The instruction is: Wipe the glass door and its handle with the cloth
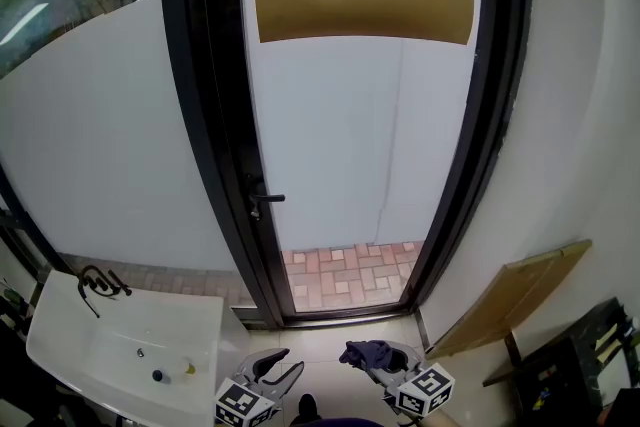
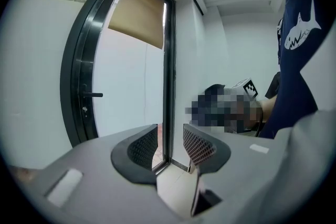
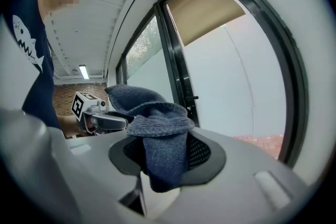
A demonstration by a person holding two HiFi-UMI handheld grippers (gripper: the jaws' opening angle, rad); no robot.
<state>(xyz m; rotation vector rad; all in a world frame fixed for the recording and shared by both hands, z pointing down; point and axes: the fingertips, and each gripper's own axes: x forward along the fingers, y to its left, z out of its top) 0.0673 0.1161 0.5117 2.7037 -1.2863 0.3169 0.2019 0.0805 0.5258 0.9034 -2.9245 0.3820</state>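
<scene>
claws (image 1: pixel 280 363) (image 1: pixel 386 361) 2 | cloth (image 1: pixel 360 351) 1 | glass door (image 1: pixel 350 115) 1 | handle (image 1: pixel 266 200) 1

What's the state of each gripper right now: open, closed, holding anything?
Left gripper: open, nothing between the jaws.
Right gripper: closed on the blue cloth.

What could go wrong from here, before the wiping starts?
1. The cloth is bunched in the right hand-held gripper, hanging loosely. Pressing it on the glass door might drag it out or let the jaw tips scrape the glass.
2. The handle is small and sits against the dark frame, so a bulky wad may skip parts of it.
</scene>
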